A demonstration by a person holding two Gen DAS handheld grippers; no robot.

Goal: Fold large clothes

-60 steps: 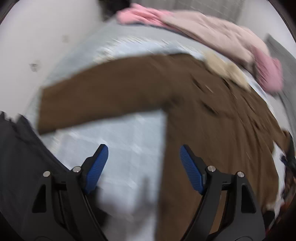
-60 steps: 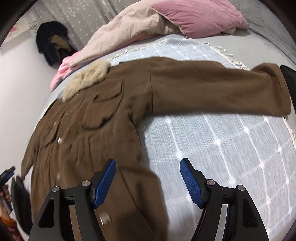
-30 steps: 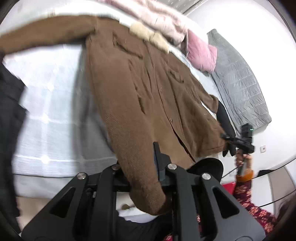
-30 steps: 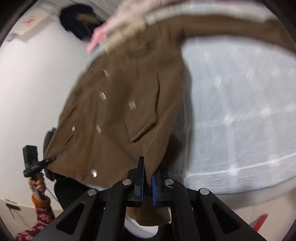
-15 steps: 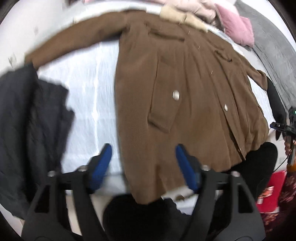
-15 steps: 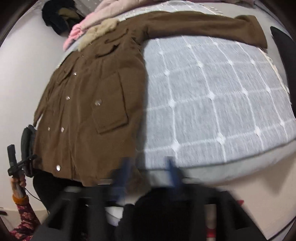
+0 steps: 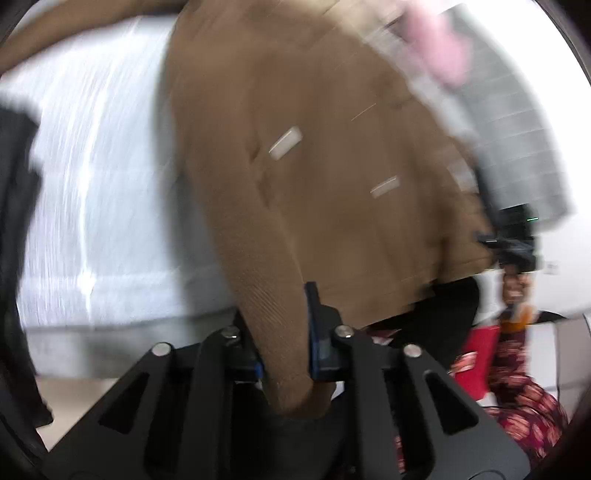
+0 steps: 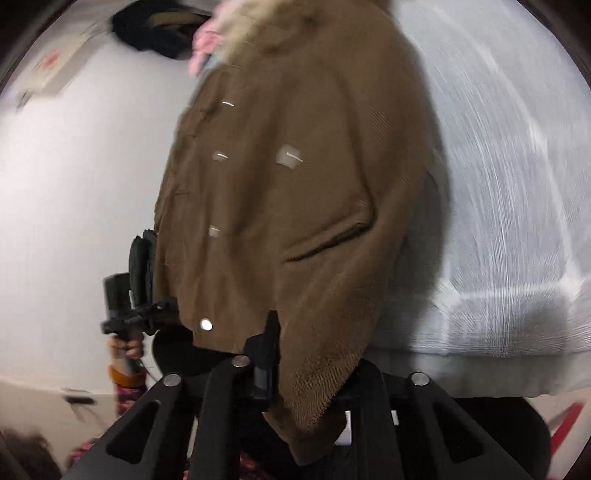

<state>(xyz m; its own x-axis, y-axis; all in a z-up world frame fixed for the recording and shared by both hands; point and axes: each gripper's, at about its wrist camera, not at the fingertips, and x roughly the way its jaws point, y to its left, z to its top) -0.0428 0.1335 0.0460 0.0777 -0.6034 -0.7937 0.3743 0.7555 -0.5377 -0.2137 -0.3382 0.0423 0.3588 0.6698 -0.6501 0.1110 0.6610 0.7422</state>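
Coat (image 7: 314, 166) brown, pale fur collar (image 8: 243, 27). Bedspread (image 7: 99, 184) light grey, white grid lines. Pink pillow (image 7: 439, 48) far right. Gripper pads (image 7: 310, 325) blue.

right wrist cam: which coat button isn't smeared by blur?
The round shiny button lowest on the brown coat, by the hem, beside the right gripper. The ones above are streaked.

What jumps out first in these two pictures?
A big brown coat fills both views, spread on a pale checked bedspread. Each gripper has just closed on a bottom corner: the left gripper and the right gripper. A pink pillow blurs behind.
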